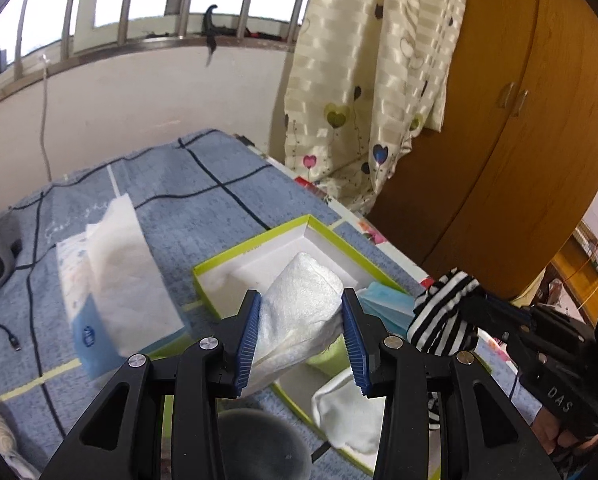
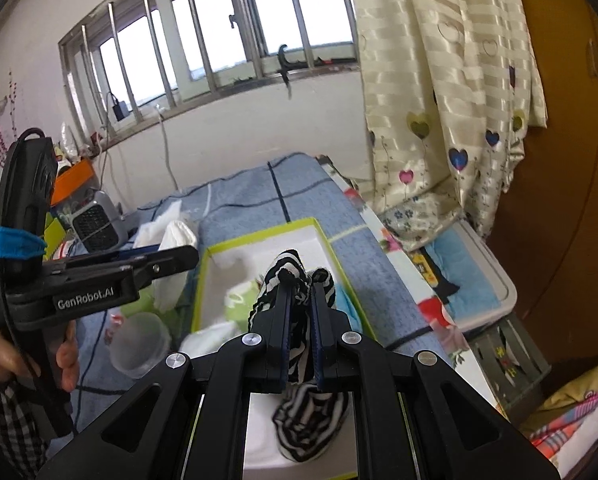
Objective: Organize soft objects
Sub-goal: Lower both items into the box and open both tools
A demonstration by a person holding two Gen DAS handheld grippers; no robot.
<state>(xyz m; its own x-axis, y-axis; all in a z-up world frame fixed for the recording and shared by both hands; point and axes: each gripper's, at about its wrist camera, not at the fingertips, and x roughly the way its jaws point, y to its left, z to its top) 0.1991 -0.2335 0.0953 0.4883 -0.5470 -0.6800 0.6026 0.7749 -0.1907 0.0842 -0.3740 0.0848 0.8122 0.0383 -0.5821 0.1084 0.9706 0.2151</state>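
Left gripper [image 1: 303, 336]: low centre of the left wrist view, its jaws clamped on a folded white cloth [image 1: 299, 312] that sticks out ahead of the blue pads, held above the box.
Right gripper [image 2: 299, 312]: low centre of the right wrist view, jaws pressed together on a black-and-white striped sock [image 2: 295, 280] (the loose end hangs below the jaws, over the near part of the box).
Person's hand [image 2: 65, 360]: lower left of the right wrist view, around the left gripper's handle.
Box [image 1: 255, 246]: shallow, green-rimmed, white inside, open on the blue checked cover [image 1: 203, 184] of the table; a white sock [image 1: 351, 412] lies in its near end, at the lower right of the left wrist view.
Blue face mask [image 1: 383, 304]: just beside the box's right rim.
Tissue pack [image 1: 115, 280]: left of the box, a sheet standing out of its top.
Clear cup [image 2: 139, 344]: lower left, near the box.
Curtain [image 1: 363, 72]: upper right, heart-patterned, beside a wooden wardrobe [image 1: 511, 120].
Window [image 2: 211, 52]: barred, upper left.
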